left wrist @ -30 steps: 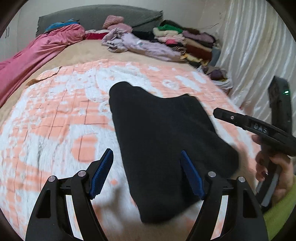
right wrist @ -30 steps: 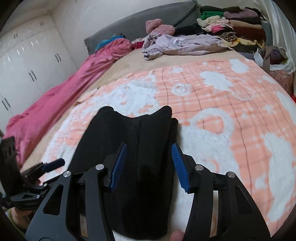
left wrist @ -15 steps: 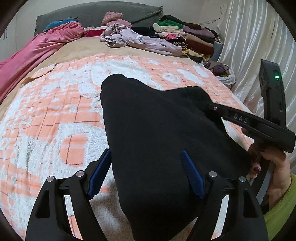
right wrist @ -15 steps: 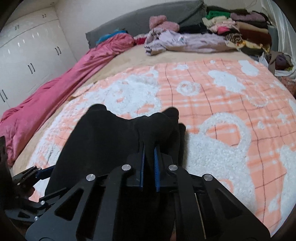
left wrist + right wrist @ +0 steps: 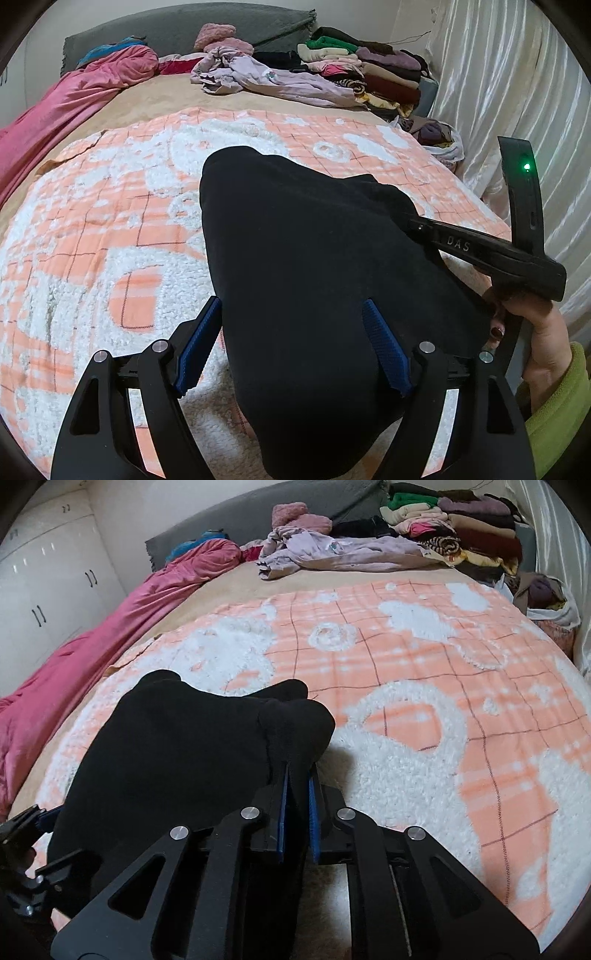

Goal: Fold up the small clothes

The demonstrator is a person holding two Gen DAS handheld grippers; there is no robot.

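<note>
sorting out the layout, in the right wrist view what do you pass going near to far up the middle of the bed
right gripper shut on the black garment → orange and white blanket → tan sheet → lilac garment → pink fuzzy item → grey headboard

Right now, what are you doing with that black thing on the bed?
A person is folding a small black garment on the orange-and-white blanket of a bed. The right gripper is pinched shut on one edge of the black cloth, bunching it up. The left gripper is open, its blue pads on either side of the garment's near part without squeezing it. A pile of folded clothes and a loose lilac garment sit at the far end of the bed.
</note>
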